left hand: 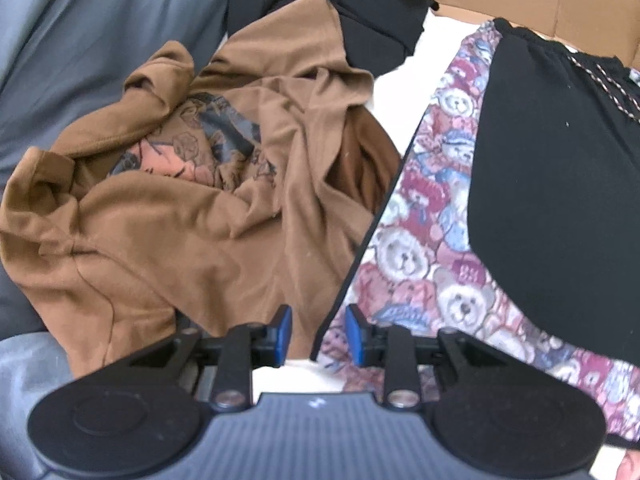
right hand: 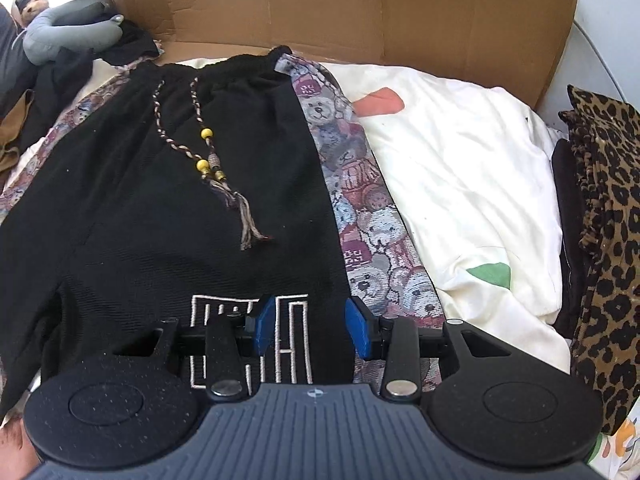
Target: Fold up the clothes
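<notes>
White sheet (right hand: 460, 168), open to the right of the black pants (right hand: 168, 208), which lie flat with teddy-print side panels (right hand: 372, 216). Brown shirt (left hand: 192, 208) lies crumpled beside their left edge. Left gripper (left hand: 318, 334) and right gripper (right hand: 312, 326): fingers parted, empty.

You're working over a white-sheeted bed (right hand: 460, 168): black teddy-bear-panelled shorts (right hand: 168, 216) spread flat, crumpled brown shirt (left hand: 200, 216) beside them, leopard-print garment (right hand: 608, 208) at the edge.
</notes>
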Motion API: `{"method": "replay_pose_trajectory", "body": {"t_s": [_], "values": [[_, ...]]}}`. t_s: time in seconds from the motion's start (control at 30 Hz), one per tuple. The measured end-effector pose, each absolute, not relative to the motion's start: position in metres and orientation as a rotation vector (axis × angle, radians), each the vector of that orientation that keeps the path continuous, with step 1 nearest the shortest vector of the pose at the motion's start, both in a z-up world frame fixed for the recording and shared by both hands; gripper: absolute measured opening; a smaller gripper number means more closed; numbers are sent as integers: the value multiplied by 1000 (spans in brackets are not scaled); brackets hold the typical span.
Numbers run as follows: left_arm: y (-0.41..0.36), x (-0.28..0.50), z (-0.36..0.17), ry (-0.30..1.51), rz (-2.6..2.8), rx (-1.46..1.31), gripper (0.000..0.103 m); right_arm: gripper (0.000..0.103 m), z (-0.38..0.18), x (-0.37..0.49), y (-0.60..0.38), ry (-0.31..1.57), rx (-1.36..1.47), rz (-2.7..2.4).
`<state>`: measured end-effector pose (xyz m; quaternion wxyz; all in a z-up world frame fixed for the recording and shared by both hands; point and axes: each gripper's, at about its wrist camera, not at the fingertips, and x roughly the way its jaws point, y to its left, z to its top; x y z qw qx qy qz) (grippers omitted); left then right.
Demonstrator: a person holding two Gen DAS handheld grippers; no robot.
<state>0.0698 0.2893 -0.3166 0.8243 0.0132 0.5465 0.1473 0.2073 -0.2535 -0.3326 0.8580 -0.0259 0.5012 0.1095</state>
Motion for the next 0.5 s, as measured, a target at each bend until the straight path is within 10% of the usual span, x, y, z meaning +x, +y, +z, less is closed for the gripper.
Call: {"method": "replay_pose_trajectory", "body": {"t_s": [0.5], "values": [[315, 58, -336, 1165, 130, -101, 29, 45, -326, 178, -247, 1162, -100, 208]]}}
